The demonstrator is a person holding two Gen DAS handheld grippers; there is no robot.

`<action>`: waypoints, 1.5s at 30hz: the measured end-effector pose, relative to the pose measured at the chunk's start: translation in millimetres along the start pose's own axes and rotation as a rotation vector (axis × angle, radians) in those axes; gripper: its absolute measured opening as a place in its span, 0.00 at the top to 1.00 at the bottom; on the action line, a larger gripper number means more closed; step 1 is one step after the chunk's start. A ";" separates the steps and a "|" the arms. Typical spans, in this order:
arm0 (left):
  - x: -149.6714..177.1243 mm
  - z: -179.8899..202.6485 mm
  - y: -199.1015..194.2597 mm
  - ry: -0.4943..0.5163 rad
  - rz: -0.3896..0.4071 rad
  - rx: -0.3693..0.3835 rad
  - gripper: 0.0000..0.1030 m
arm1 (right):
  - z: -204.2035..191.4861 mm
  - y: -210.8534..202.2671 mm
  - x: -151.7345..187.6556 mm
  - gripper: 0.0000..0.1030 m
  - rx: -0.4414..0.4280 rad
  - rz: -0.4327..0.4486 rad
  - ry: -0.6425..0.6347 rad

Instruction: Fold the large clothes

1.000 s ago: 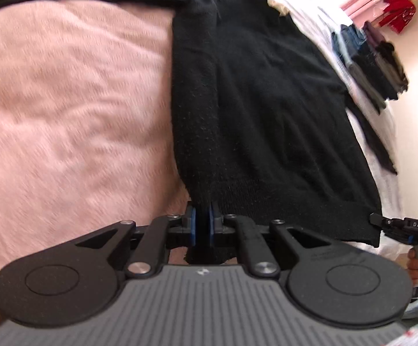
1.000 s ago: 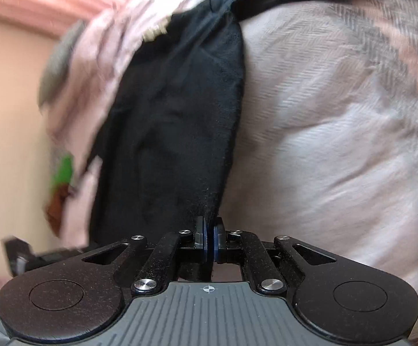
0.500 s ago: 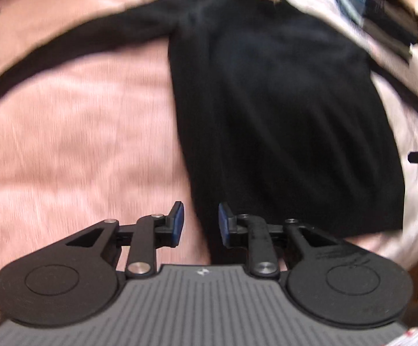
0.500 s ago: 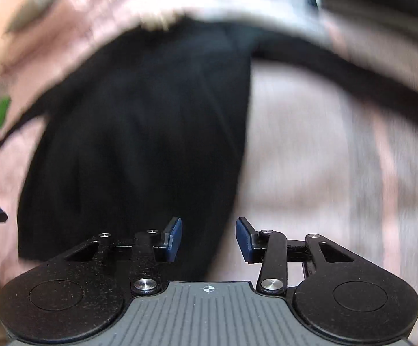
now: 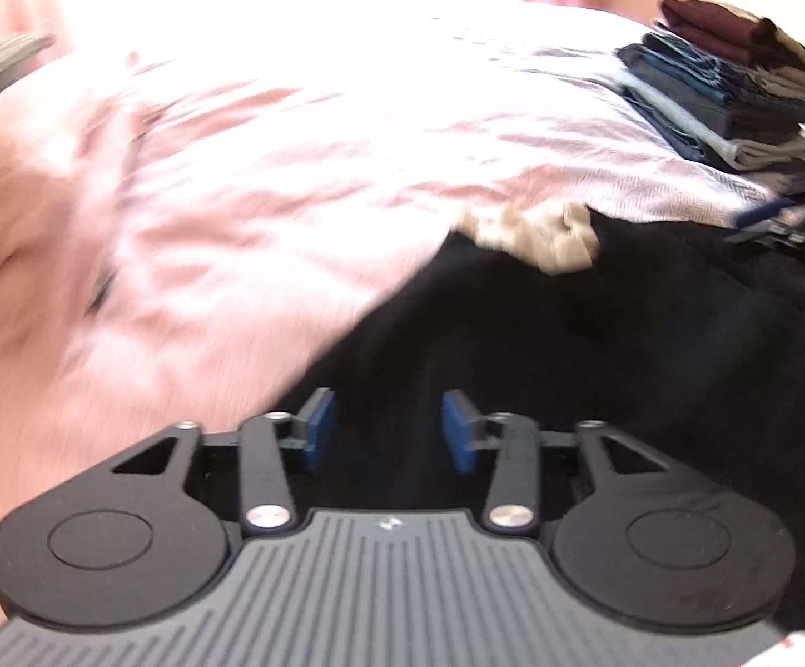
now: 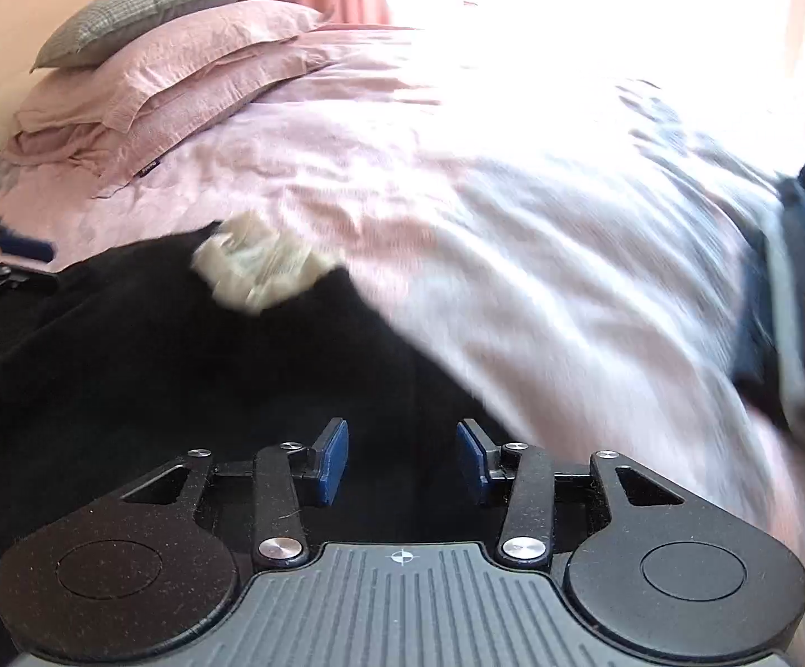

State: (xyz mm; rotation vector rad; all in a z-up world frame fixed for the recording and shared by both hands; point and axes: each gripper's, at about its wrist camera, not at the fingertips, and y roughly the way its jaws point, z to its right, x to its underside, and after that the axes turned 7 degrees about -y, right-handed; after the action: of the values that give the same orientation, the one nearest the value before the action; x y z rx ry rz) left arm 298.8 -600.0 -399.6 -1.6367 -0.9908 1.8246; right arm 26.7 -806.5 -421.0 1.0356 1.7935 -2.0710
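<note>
A black sweater [image 5: 597, 344] with a cream collar [image 5: 536, 233] lies spread on the pink bed cover. In the left wrist view my left gripper [image 5: 388, 431] hovers open over the sweater's left part, nothing between its blue pads. The right wrist view shows the same sweater [image 6: 180, 389] and collar [image 6: 258, 267]; my right gripper [image 6: 402, 461] stands open above the sweater's right edge, holding nothing. The other gripper's tip shows at the far left [image 6: 8, 261] in the right wrist view and at the far right [image 5: 775, 219] in the left wrist view.
A stack of folded clothes [image 5: 730, 94] sits on the bed at the far right and shows blurred at the right edge [image 6: 797, 311] of the right wrist view. Pink pillows [image 6: 152, 83] under a grey checked one [image 6: 141, 5] lie at the head. Pink cover [image 6: 513, 222] stretches beyond the sweater.
Both grippers were shut on the sweater's bottom corners a second ago; they let go, opened wider and moved forward over the garment toward the collar.
</note>
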 end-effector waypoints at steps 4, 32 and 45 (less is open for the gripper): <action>-23.0 -14.4 56.8 0.054 -0.058 0.020 0.55 | 33.9 54.3 -10.6 0.61 -0.001 -0.062 -0.003; 13.9 -16.6 -0.8 -0.094 0.070 0.107 0.76 | -56.0 17.7 19.9 0.61 -0.037 0.032 -0.099; 80.2 -11.7 -52.6 -0.265 -0.006 -0.100 0.75 | 74.6 -126.3 118.6 0.59 0.311 0.098 0.624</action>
State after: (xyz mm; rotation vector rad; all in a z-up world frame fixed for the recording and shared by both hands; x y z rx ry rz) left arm 291.9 -504.0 -408.7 -1.4695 -1.2148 2.0555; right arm -160.0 -813.0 -395.4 1.9916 1.6201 -2.1595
